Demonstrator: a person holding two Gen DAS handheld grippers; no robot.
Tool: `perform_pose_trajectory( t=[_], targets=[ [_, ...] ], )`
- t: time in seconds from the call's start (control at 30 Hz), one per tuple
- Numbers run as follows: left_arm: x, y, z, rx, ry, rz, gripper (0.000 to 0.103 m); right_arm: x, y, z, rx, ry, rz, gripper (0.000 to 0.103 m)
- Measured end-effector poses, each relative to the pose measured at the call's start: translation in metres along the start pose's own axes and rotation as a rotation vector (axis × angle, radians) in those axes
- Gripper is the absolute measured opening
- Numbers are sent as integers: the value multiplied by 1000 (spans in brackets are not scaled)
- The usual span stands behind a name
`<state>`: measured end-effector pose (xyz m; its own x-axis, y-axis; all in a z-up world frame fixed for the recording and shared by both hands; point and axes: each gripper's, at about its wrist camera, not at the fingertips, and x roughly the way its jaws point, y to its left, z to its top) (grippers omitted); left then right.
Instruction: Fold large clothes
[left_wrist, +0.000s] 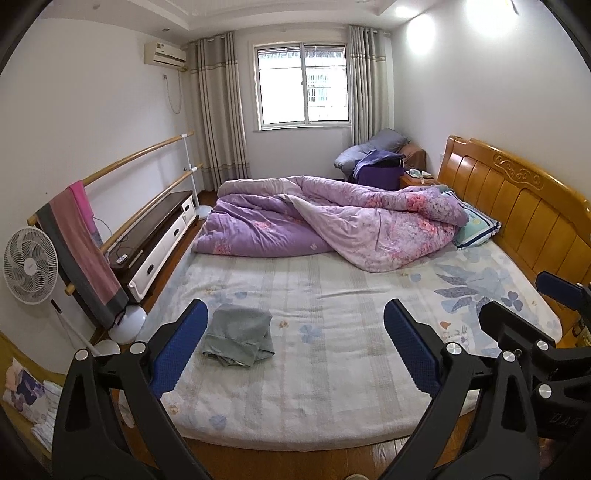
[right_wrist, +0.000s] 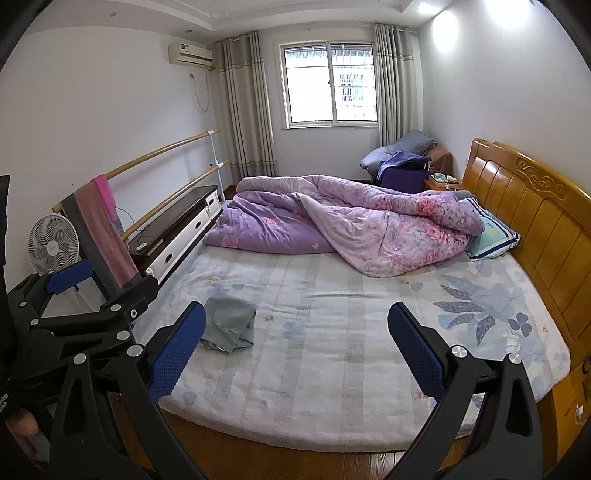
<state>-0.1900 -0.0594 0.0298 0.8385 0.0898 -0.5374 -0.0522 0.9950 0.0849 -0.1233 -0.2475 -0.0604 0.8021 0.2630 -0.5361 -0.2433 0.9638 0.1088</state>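
The left gripper (left_wrist: 291, 341) and the right gripper (right_wrist: 295, 345) both hang above the near edge of the bed with the pale flowered sheet (left_wrist: 332, 369), fingers spread wide and holding nothing. The folded grey-green cloth garment (left_wrist: 239, 339) lies on the sheet, near the left side, apart from the crumpled purple flowered quilt (left_wrist: 332, 221).

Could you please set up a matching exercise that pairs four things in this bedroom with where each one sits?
Things:
1. grey-green garment
2. purple quilt
3. pink towel
4. white fan

Places:
A. draped over the wooden rail
B. bunched on the far half of the bed
C. on the floor by the left wall
D. on the near left part of the bed

Pairs: 1-D, 2-B, 3-A, 4-C
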Motion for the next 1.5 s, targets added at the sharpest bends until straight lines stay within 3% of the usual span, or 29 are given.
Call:
perform_pose_trajectory(
  t=[0.77, 1.5],
  targets=[
    [5, -6, 8, 2, -35, 6, 97, 1, -4, 1, -5, -5, -9, 95],
    [11, -7, 12, -6, -20, -6, 97, 5, -12, 4, 1, 7, 3, 95]
  ],
)
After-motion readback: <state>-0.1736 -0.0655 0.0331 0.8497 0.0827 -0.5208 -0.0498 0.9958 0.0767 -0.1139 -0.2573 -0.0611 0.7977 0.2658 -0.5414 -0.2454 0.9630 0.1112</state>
